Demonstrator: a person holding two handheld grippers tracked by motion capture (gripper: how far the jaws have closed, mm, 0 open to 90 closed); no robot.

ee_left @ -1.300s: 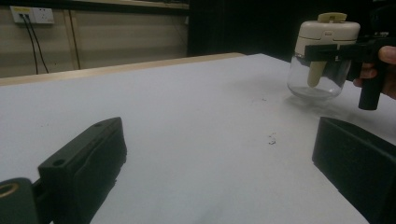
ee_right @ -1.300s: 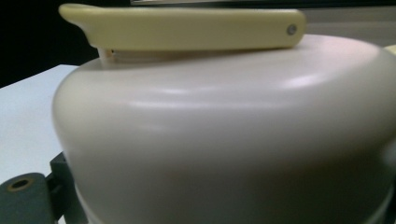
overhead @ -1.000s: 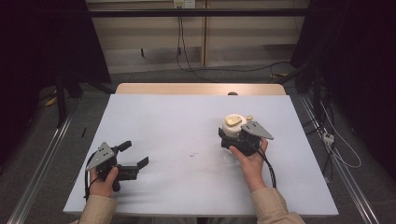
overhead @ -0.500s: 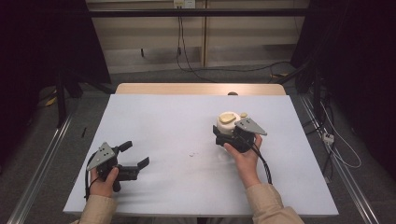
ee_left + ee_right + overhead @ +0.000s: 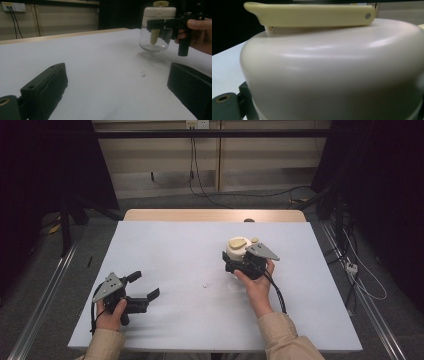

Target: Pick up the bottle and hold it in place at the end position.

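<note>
The right gripper [image 5: 239, 261] is clamped on the cream plastic lid of a small clear-bodied jar with a pale yellow lever on top [image 5: 156, 26], holding it just above the white table [image 5: 175, 255], right of centre and toward the far side; the left gripper view shows a shadow under the rounded glass base, so it seems lifted clear, though the gap is hard to judge. The left gripper [image 5: 142, 287] rests at the near left edge, well apart from the jar, its jaws spread wide and holding nothing. The risk is that the grip sits only on the lid: if the lid is loose, the glass body could drop or tilt out, and the smooth plastic could slip between the jaws. In the right gripper view the lid [image 5: 332, 72] hides the jaws and the jar's contents.
</note>
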